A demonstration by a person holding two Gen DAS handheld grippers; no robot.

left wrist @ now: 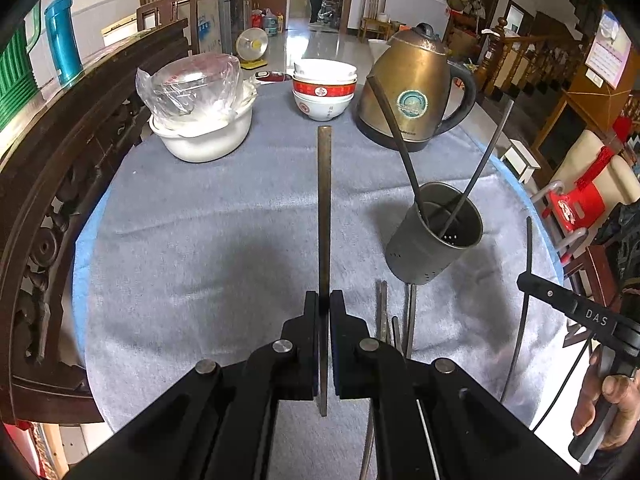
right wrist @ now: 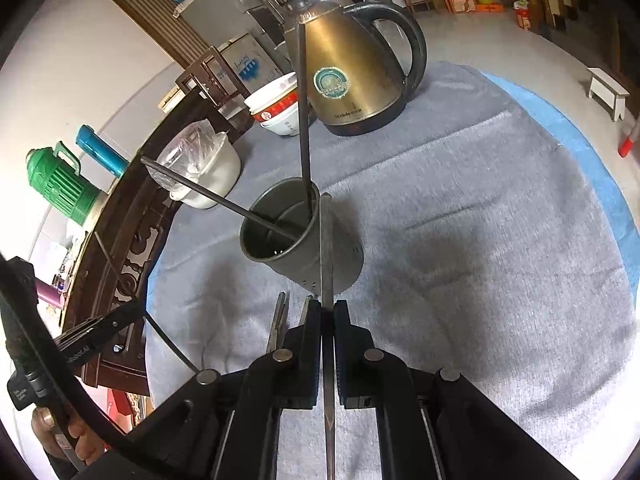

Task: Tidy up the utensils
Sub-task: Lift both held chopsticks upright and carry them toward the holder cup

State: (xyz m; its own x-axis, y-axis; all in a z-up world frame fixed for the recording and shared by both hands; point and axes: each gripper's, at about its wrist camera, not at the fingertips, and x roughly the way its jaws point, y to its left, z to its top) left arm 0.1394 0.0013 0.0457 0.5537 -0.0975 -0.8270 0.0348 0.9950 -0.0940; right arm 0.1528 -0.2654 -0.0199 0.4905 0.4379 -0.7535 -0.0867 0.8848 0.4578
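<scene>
My left gripper [left wrist: 324,300] is shut on a brownish chopstick [left wrist: 325,208] that points away over the grey cloth. My right gripper [right wrist: 328,308] is shut on a dark chopstick [right wrist: 327,256] whose tip lies beside the rim of the metal utensil cup [right wrist: 296,240]. The cup [left wrist: 436,236] stands right of centre with two dark chopsticks [left wrist: 400,140] leaning in it. Loose chopsticks [left wrist: 383,312] lie on the cloth in front of the cup. In the left wrist view the right gripper [left wrist: 524,282] appears at the far right; in the right wrist view the left gripper [right wrist: 132,312] appears at the left.
A brass kettle [left wrist: 412,88], stacked bowls [left wrist: 324,88] and a white pot with a bagged lid [left wrist: 200,120] line the far side of the table. Carved dark wood [left wrist: 60,200] borders the left. The table's edge [left wrist: 536,208] curves on the right. A person stands in the far room.
</scene>
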